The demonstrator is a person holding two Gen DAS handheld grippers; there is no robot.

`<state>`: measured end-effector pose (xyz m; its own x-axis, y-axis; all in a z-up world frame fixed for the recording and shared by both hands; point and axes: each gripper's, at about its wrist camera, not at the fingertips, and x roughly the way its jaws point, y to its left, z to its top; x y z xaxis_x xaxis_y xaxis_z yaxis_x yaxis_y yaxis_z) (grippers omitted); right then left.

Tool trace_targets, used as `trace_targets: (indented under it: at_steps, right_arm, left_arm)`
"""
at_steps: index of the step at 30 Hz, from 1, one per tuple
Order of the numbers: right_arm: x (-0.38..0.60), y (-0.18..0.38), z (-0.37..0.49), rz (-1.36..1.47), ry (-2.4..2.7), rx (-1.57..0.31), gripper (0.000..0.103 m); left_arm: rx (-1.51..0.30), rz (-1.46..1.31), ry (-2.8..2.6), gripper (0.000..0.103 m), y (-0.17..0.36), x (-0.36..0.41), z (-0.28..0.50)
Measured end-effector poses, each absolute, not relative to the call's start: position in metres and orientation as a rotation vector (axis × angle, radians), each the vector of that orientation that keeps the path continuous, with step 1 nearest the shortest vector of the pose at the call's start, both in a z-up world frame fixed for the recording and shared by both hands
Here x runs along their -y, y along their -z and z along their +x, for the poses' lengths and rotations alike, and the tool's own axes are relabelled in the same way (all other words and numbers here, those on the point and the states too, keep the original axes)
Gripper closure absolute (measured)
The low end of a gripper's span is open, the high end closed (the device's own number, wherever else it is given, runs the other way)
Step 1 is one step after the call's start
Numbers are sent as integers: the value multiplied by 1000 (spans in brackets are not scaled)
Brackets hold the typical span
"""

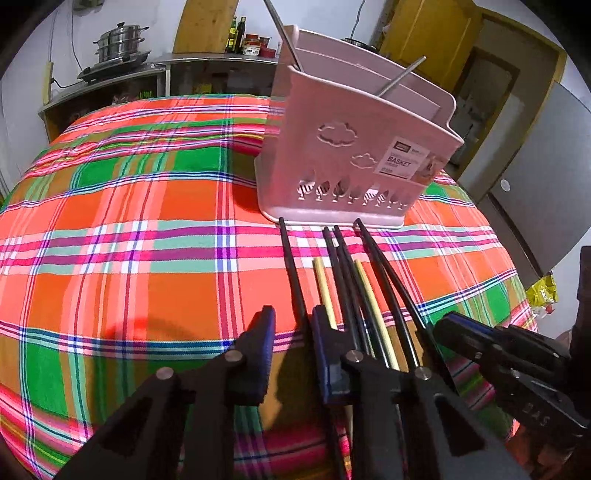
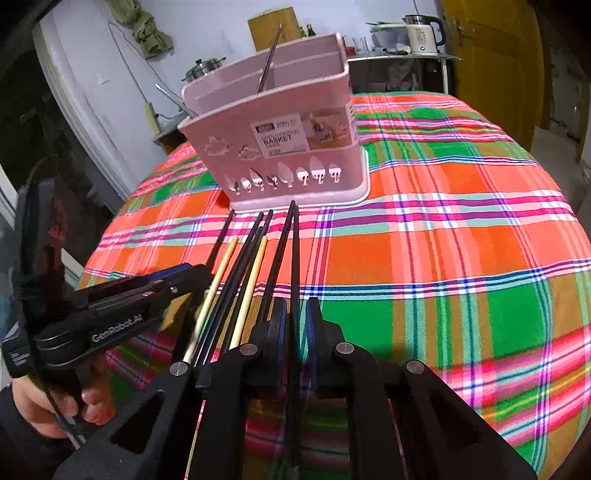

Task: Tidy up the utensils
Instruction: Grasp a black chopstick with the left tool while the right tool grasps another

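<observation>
A pink utensil basket (image 1: 351, 147) (image 2: 280, 140) stands on the plaid tablecloth with two metal utensil handles (image 2: 267, 62) sticking out. Several black chopsticks (image 1: 345, 280) (image 2: 255, 258) and two pale yellow ones (image 1: 325, 291) (image 2: 218, 284) lie in front of it, tips toward the basket. My left gripper (image 1: 291, 332) is open; one black chopstick (image 1: 293, 273) lies between its fingers. My right gripper (image 2: 294, 314) has its jaws a narrow gap apart around one black chopstick (image 2: 294, 254); I cannot tell if they touch it. Each gripper shows in the other's view (image 1: 491, 354) (image 2: 129, 302).
The table is covered with an orange, green and pink plaid cloth (image 1: 129, 229) (image 2: 443, 229). Behind it are a counter with steel pots (image 1: 118, 44) and bottles, a kettle (image 2: 421, 33), and yellow doors (image 2: 495, 55).
</observation>
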<state>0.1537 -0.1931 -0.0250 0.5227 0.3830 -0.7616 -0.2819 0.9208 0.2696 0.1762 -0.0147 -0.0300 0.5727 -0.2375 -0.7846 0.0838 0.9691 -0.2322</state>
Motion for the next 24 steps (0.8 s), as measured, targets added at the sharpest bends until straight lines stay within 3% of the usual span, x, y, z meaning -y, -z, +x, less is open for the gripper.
trace_targets:
  at_steps: [7, 10, 24]
  right_arm:
    - [182, 34, 166, 76, -383, -974, 93]
    - [185, 34, 165, 81, -364, -975, 96]
    - [198, 31, 171, 91, -317, -1023, 96]
  left_arm:
    - [-945, -97, 175, 95, 30, 20, 178]
    - [-950, -117, 184, 96, 30, 12, 174]
    - [-993, -145, 194, 96, 30, -10, 166]
